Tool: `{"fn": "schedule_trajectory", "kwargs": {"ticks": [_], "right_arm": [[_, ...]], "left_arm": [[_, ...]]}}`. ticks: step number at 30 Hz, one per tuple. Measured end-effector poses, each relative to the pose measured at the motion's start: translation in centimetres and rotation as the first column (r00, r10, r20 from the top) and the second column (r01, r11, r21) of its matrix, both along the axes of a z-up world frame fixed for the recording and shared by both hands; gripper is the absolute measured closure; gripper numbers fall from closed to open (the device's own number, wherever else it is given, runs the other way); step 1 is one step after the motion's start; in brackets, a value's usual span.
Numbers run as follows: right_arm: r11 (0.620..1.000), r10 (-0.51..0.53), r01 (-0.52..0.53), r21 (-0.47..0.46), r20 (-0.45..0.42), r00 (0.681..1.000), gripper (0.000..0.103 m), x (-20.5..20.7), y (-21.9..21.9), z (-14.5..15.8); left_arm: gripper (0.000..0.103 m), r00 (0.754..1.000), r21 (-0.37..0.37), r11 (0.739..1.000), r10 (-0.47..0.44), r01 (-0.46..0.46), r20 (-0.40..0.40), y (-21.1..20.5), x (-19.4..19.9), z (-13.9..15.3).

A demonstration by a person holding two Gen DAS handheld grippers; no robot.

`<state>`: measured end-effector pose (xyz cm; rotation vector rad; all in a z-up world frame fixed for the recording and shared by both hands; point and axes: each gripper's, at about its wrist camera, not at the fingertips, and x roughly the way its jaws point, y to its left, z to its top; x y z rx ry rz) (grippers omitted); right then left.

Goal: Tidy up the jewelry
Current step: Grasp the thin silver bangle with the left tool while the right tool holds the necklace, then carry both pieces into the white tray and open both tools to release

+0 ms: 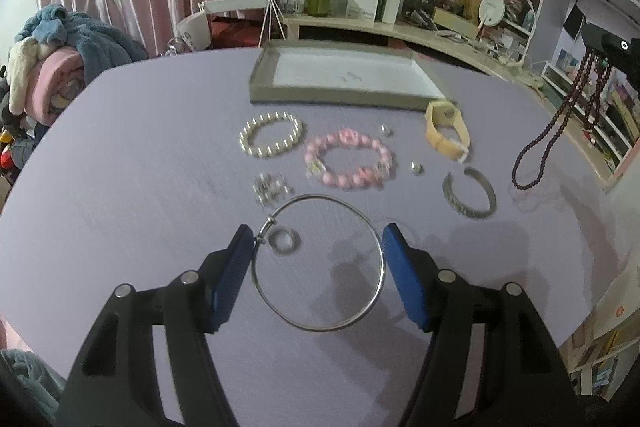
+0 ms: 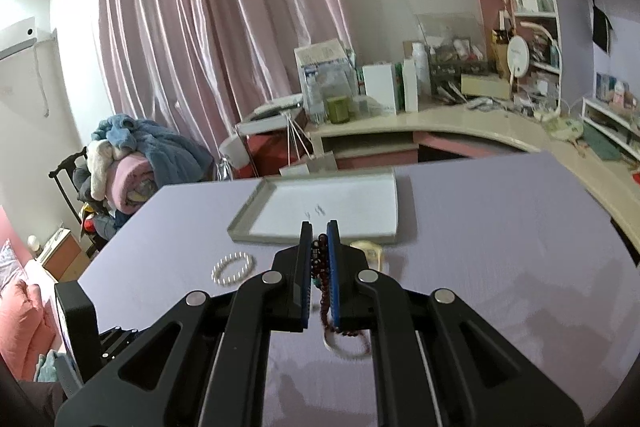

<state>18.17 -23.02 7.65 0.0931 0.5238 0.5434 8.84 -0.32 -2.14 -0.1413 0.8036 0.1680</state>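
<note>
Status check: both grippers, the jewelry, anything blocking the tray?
Left gripper fingers grip silver bangle. Right gripper shut on dark bead strand. Tray unobstructed.

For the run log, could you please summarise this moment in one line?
left gripper: shut on silver bangle | right gripper: shut on dark bead necklace | tray: nearly empty

The left tool [image 1: 316,247] holds a thin silver bangle [image 1: 320,263] between its blue pads [image 1: 230,275], lifted above the lilac bench [image 1: 140,147]. A small silver ring [image 1: 285,241] shows through the hoop. Beyond lie a pearl bracelet [image 1: 271,139], a pink bead bracelet [image 1: 350,159], a silver clump of chain [image 1: 270,189], two small silver beads [image 1: 416,169], an open silver cuff [image 1: 470,194] and a yellow watch [image 1: 446,133]. A shallow grey tray [image 1: 340,99] sits behind them. At the right edge the right tool [image 1: 612,45] dangles a dark red bead strand [image 1: 560,131].
</note>
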Motion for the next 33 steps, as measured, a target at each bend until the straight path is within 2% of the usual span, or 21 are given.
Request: {"fn": "schedule_trajectory", "kwargs": {"ticks": [10,15,20,26,33], "right_arm": [[1.0,-0.006,0.006,0.009,0.07,0.998,0.095,4.5,2.8,4.0],[1.0,-0.029,0.028,0.011,0.052,0.998,0.095,8.2,4.1,4.7],[0.999,-0.035,0.035,0.019,0.0,0.999,0.095,12.5,5.6,4.3],[0.999,-0.04,0.04,-0.002,-0.041,0.998,0.095,17.0,8.1,3.2],[0.998,-0.05,0.046,-0.033,-0.102,0.994,0.095,21.7,9.8,0.3]], "left_arm": [[0.037,0.996,0.08,0.996,-0.035,0.029,0.078,3.8,4.7,5.8],[0.037,0.99,0.079,0.995,-0.068,0.059,0.121,5.8,8.9,8.9],[0.037,0.982,0.058,0.992,-0.117,0.109,0.151,7.1,14.6,11.1],[0.037,0.978,0.018,0.989,-0.148,0.146,0.144,8.2,21.0,11.4],[0.037,0.976,0.017,0.983,-0.182,0.181,0.12,8.4,26.1,8.8]]}}
